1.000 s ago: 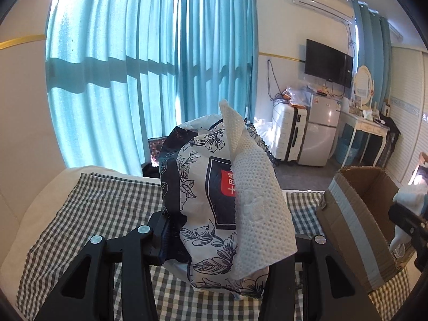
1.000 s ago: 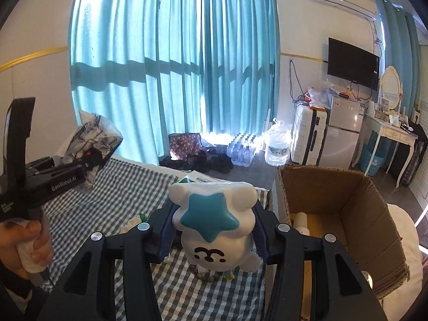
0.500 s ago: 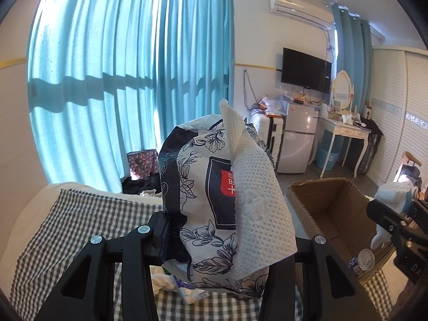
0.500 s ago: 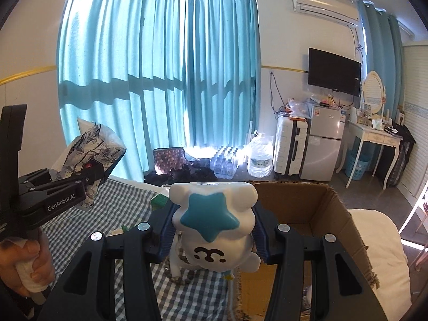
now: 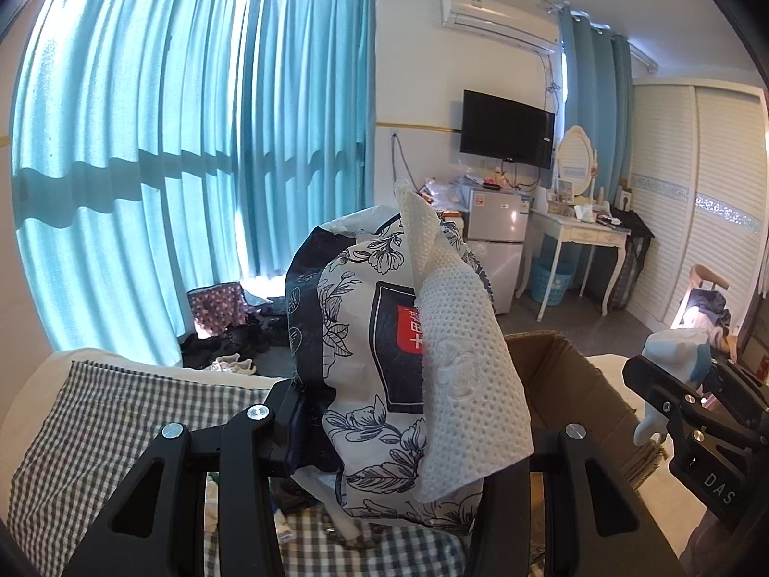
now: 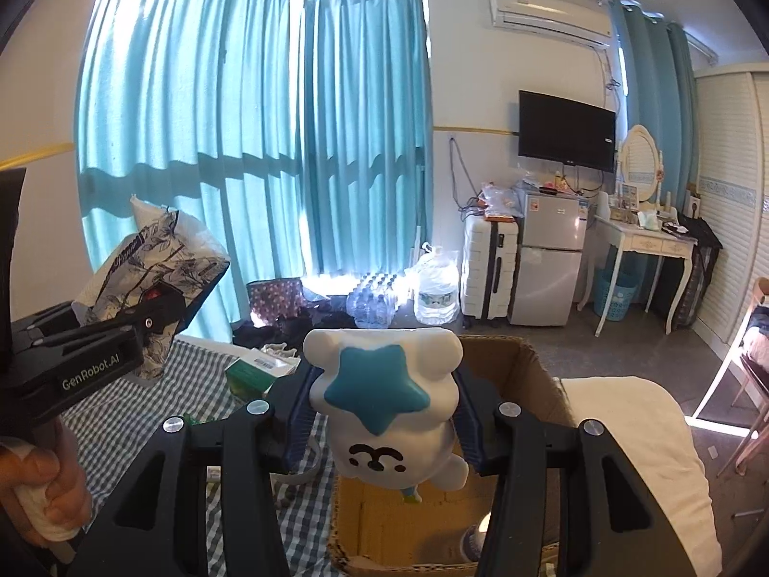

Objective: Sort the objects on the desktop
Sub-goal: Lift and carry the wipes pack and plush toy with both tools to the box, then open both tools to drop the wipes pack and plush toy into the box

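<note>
A soft tissue pack [image 5: 379, 360] with a dark floral print and a white tissue sticking out is clamped in my left gripper [image 5: 389, 428], held above the checked cloth. From the right wrist view the same tissue pack [image 6: 154, 259] and left gripper [image 6: 120, 336] show at far left. My right gripper [image 6: 384, 413] is shut on a white bear figure with a teal star [image 6: 384, 399], hanging over the open cardboard box [image 6: 528, 375]. In the left wrist view the bear figure [image 5: 673, 351] and right gripper [image 5: 682, 394] appear at the right edge, past the cardboard box [image 5: 576, 394].
A green box [image 6: 254, 375] and small items lie on the checked cloth [image 6: 192, 370]. A white cushion [image 6: 634, 432] lies right of the box. Behind stand teal curtains, a suitcase [image 6: 490, 269], a small fridge [image 6: 552, 259], water bottles and a white dressing table [image 6: 644, 245].
Both grippers rose and swung right with their loads. The box slid under the bear figure, and more of the room's right side came into view.
</note>
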Tool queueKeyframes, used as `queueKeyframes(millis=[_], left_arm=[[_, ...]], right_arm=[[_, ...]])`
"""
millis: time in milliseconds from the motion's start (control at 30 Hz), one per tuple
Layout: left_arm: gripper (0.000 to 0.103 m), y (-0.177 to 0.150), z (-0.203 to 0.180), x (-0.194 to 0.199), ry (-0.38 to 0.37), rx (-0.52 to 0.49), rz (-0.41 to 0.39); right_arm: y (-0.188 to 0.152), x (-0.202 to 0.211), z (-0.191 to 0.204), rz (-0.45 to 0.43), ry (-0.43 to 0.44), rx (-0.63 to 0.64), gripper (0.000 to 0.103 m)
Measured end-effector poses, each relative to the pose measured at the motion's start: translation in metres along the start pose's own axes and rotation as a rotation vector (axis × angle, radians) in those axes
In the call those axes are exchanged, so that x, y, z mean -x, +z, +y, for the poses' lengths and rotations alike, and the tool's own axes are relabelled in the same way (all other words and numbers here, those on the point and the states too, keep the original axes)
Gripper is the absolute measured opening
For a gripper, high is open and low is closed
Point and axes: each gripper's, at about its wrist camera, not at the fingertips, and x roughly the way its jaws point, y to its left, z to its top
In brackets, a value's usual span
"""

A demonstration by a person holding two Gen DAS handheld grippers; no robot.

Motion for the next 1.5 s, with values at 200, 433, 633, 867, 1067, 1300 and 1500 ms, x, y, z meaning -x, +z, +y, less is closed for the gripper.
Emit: queueKeyframes(millis=[200,433,633,867,1067,1300,1500], left_arm=[[0.044,0.004,-0.031,-0.006,-0.029,-0.025,0.008],[0.044,0.009,-0.065,-0.018,-0.049,-0.063,0.013],[0.044,0.008,-0.084,-0.031,-0.078,-0.063,0.029],[0.045,0.003,-0.098,-0.049,-0.105,-0.075,0.056],[0.045,-0.014,-0.115,-0.077,-0.121,-0.071,0.091],[0.045,-0.035,-0.136,-0.118,-0.134,-0.092,0.189],[0.046,-0.050,-0.148,-0.151,-0.171,-0.120,0.302]], right_arm=[[0.000,0.004,-0.028,0.000,-0.022,-0.047,0.049],[-0.004,0.004,-0.054,0.008,-0.038,-0.064,0.049],[-0.006,-0.001,-0.073,0.016,-0.060,-0.074,0.049],[-0.014,-0.017,-0.089,0.055,-0.081,-0.051,0.049],[-0.029,-0.036,-0.103,0.097,-0.066,-0.077,0.049],[-0.050,-0.069,-0.120,0.175,-0.065,-0.101,0.049],[-0.067,-0.092,-0.118,0.255,-0.060,-0.070,0.049]])
